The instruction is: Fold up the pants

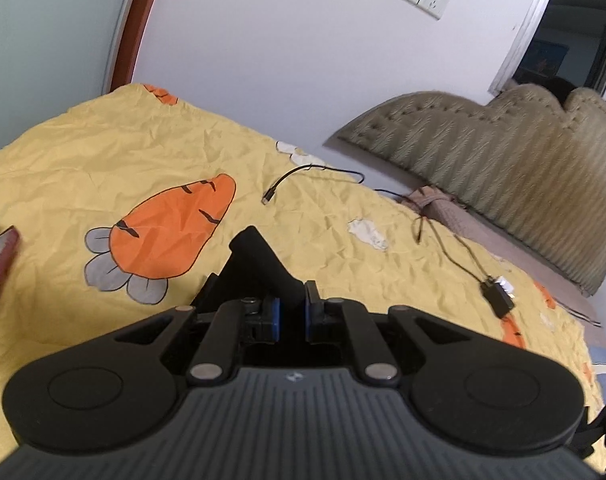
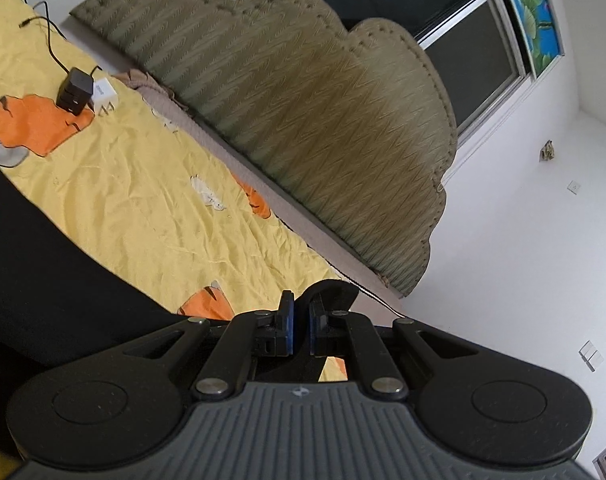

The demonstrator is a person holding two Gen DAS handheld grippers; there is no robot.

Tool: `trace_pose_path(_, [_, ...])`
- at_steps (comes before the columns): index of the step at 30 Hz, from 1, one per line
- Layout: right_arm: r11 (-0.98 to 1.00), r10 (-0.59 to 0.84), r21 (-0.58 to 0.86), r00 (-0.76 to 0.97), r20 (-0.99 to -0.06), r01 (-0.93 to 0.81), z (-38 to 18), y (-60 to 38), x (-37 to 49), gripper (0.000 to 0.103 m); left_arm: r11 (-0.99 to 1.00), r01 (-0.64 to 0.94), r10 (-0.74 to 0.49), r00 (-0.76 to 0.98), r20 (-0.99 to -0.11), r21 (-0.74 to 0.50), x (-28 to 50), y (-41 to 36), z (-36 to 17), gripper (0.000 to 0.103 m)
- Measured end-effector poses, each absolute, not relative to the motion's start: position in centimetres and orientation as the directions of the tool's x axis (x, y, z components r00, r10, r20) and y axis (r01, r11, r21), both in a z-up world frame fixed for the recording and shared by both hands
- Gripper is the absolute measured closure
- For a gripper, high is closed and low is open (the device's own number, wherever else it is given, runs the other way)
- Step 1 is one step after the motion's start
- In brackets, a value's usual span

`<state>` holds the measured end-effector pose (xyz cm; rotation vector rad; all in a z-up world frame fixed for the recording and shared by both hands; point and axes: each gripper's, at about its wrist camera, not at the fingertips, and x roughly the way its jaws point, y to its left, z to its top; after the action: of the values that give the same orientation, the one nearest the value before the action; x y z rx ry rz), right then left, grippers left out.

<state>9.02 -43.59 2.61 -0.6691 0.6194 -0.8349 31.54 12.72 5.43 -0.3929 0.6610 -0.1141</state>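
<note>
Both hand-held grippers are pinching black pants above the bed.
Left hand-held gripper [image 1: 291, 312] and right hand-held gripper [image 2: 301, 326] are clamping soft, light, floppy pants [image 1: 259, 264] by an edge over the bed [image 1: 103, 152]; holding edges or corners looks best.

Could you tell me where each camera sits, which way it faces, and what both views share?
Left wrist: on the left claw, looking over the yellow bedspread toward the wall; the claw pinches black fabric.
Right wrist: on the right claw, rolled, facing the headboard; also gripping black fabric.
Shared: bedspread, headboard, black charger.
</note>
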Motion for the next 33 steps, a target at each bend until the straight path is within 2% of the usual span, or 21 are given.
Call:
trace_pose_path(3, [0.511, -0.826, -0.715, 0.503, -0.256, 0.476, 2.1, -45.1, 10.5, 0.096, 0.924, -0.046, -0.21, 0.769, -0.603, -0.38, 33.4, 12.2, 4.3, 0.093])
trace_pose_path(7, [0.575, -0.811, -0.644, 0.455, -0.367, 0.505, 1.0, -47.5, 12.5, 0.096, 0.938, -0.086, -0.167, 0.738, -0.653, -0.337, 35.5, 11.5, 2.5, 0.093])
trace_pose_path(11, [0.569, -0.814, -0.683, 0.433, -0.387, 0.458, -1.3, -47.9, 14.5, 0.096, 0.95, -0.11, -0.13, 0.712, -0.69, -0.293, 36.9, 10.7, 1.1, 0.093])
trace_pose_path(16, [0.593, -0.803, -0.648, 0.415, -0.428, 0.479, -2.4, -49.1, 15.6, 0.096, 0.955, -0.123, -0.11, 0.696, -0.71, -0.27, 38.0, 10.2, 0.4, 0.092])
trace_pose_path(21, [0.685, -0.718, -0.458, 0.417, -0.558, 0.567, -1.4, -51.7, 15.5, 0.096, 0.962, -0.123, -0.099, 0.674, -0.732, -0.244, 39.3, 9.9, 0.2, 0.089])
trace_pose_path(26, [0.686, -0.718, -0.473, 0.407, -0.565, 0.553, -1.6, -52.0, 16.0, 0.093, 0.974, -0.118, -0.069, 0.663, -0.745, -0.196, 40.3, 9.0, 0.0, 0.086])
trace_pose_path(29, [0.687, -0.706, -0.42, 0.407, -0.58, 0.594, -1.3, -52.8, 16.0, 0.085, 0.98, -0.112, -0.051, 0.661, -0.749, -0.166, 40.9, 8.7, 0.1, 0.083])
trace_pose_path(31, [0.684, -0.695, -0.36, 0.418, -0.585, 0.634, -0.8, -53.3, 15.2, 0.068, 0.984, -0.112, -0.025, 0.675, -0.737, -0.137, 40.9, 8.6, 0.4, 0.068])
trace_pose_path(32, [0.681, -0.69, -0.33, 0.424, -0.586, 0.654, -0.6, -53.7, 14.7, 0.045, 0.986, -0.126, 0.008, 0.688, -0.725, -0.109, 40.8, 8.7, 0.7, 0.048])
trace_pose_path(33, [0.681, -0.682, -0.292, 0.437, -0.586, 0.671, -0.3, -54.1, 14.1, 0.025, 0.986, -0.149, 0.047, 0.701, -0.712, -0.08, 40.6, 8.9, 1.0, 0.032])
